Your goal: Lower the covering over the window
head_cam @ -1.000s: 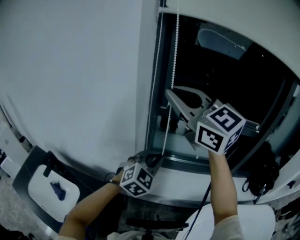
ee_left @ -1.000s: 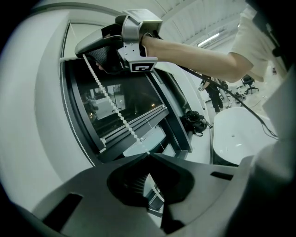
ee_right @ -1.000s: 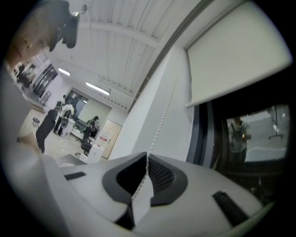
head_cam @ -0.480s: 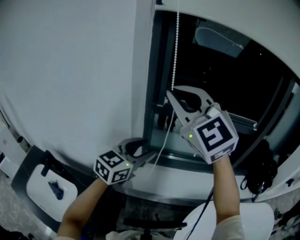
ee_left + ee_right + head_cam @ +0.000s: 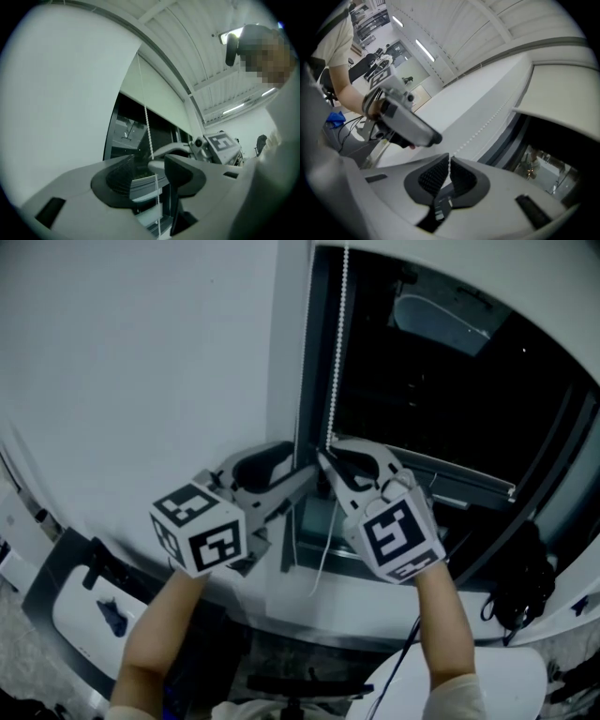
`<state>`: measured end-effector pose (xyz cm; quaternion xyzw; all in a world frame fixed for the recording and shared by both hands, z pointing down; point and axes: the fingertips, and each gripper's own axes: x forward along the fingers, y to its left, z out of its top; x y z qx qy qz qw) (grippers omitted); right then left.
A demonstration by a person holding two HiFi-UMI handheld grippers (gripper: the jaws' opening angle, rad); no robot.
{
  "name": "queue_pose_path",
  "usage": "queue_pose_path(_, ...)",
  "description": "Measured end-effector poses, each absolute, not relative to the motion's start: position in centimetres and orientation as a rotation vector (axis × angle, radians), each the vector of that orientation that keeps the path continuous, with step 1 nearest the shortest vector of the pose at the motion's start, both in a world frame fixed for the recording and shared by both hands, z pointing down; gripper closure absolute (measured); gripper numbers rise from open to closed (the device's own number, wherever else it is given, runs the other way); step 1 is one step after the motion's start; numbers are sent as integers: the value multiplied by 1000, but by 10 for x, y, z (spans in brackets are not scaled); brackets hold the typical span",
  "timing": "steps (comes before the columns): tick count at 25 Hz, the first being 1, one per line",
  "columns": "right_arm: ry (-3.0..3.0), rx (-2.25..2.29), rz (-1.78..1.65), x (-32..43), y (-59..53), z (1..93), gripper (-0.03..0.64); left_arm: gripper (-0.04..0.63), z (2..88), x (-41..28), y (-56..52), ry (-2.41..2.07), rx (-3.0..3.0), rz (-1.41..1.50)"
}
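Up from the sill comes the left gripper [image 5: 302,468], now level with the right gripper [image 5: 325,456], which sits a little lower than before. The left one's fingers [image 5: 123,169] have just been opening and stand released. The bead chain [image 5: 336,362] runs between them without either pad pressing on it.

The head view leaves much unclear. Both grippers' tips overlap against the dark window [image 5: 450,409], so it does not show which one has the chain. The chain's upper end is cut off at the top edge. The marker cubes hide the gripper bodies, and little can be made out behind the black glass.

The right gripper view settles its own state. Its fingers [image 5: 436,176] are clenched almost pad to pad, and the chain leads away from their tips up along the window frame, so they grasp the chain. That view also catches the left gripper and the forearm behind it, just beside the right one.

Only the left gripper view shows the roller blind [image 5: 154,89] plainly. It is a pale sheet covering the upper part of the window, with its lower edge well above the sill and dark glass open beneath. The chain hangs in front of it. A slack length of chain dangles below the grippers, in front of the sill [image 5: 375,592].
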<state>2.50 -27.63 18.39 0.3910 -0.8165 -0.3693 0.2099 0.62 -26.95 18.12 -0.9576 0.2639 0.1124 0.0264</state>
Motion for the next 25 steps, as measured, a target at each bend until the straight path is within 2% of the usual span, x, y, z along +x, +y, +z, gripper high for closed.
queue_pose_path(7, -2258, 994, -1001, 19, -278, 227, 600, 402, 140, 20, -277, 829, -2897, 339)
queue_pose_path(23, -2228, 844, -768, 25, -271, 350, 601, 403, 128, 37, -304, 923, -2871, 245)
queue_pose_path(24, -2231, 846, -764, 24, -270, 350, 601, 406, 129, 37, -306, 930, -2863, 230)
queue_pose_path(25, -2231, 847, -765, 24, -270, 350, 601, 447, 130, 38, -307, 939, -2856, 220)
